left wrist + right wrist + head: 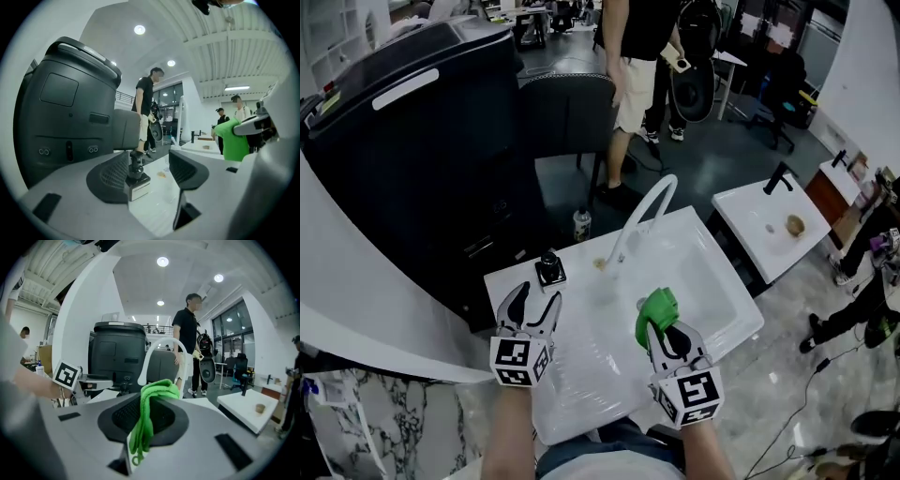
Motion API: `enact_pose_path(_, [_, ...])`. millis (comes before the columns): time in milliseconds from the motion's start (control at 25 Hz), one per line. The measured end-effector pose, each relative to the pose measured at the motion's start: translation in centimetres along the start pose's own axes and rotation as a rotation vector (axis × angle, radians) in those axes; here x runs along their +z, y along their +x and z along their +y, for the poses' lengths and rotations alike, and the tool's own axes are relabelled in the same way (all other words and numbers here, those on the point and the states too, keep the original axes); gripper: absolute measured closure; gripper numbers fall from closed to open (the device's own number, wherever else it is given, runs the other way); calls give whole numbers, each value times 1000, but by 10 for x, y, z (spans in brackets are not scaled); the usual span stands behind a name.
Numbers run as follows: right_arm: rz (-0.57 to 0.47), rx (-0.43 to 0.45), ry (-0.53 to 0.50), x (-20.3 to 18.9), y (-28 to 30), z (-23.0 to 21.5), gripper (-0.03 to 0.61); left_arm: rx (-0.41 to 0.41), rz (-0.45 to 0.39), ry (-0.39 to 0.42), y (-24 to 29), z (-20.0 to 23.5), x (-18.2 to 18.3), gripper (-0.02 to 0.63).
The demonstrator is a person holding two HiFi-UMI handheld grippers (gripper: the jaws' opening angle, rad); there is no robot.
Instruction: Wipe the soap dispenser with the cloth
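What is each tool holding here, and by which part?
Right tool pinches the cloth by its bunched middle. Left tool holds nothing: jaws open, dispenser ungripped.

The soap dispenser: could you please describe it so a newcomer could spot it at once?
Find the white sink with the arched white faucet. On its flat rim left of the faucet's foot stands the soap dispenser. It is the only small black pump on a square base there.

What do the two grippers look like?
Both alike: left gripper and right gripper have pale grey bodies, black textured pads inside curved jaws, and a white cube with black square markers behind. No cables visible; no sleeves on the forearms.
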State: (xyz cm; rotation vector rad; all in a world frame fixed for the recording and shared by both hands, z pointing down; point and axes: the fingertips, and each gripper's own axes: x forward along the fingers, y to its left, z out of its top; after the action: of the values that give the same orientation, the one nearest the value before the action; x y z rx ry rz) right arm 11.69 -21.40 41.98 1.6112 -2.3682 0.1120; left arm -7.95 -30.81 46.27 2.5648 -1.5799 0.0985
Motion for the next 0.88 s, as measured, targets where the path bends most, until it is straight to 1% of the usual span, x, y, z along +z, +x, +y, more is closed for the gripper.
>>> enact_pose_path(80, [20,19,1,-6,9,-9,531,36,25,11,16,7,-8,346])
enact_pose_path(240, [48,52,-3,-16,26,-22,531,79,54,31,42,15,-22,376])
enact_pose_path(440, [83,98,-10,-30,43,-29,531,125,54,54,67,25,-32,425])
enact_pose_path(600, [114,124,-18,-41,48,-32,531,150,56,73,82,30,-38,445])
enact_pose_path(640, [119,129,-21,-42,48,-33,531,160,51,84,84,31,-38,463])
enact_pose_path(680, [123,132,-23,-43,49,-34,531,169,44,97,85,32,-37,497])
enact_pose_path(720, [126,135,-24,-44,49,-35,531,172,39,110,87,33,-35,519])
enact_pose_path(880, [136,137,-20,-48,50,-36,531,156,25,123,89,32,-35,523])
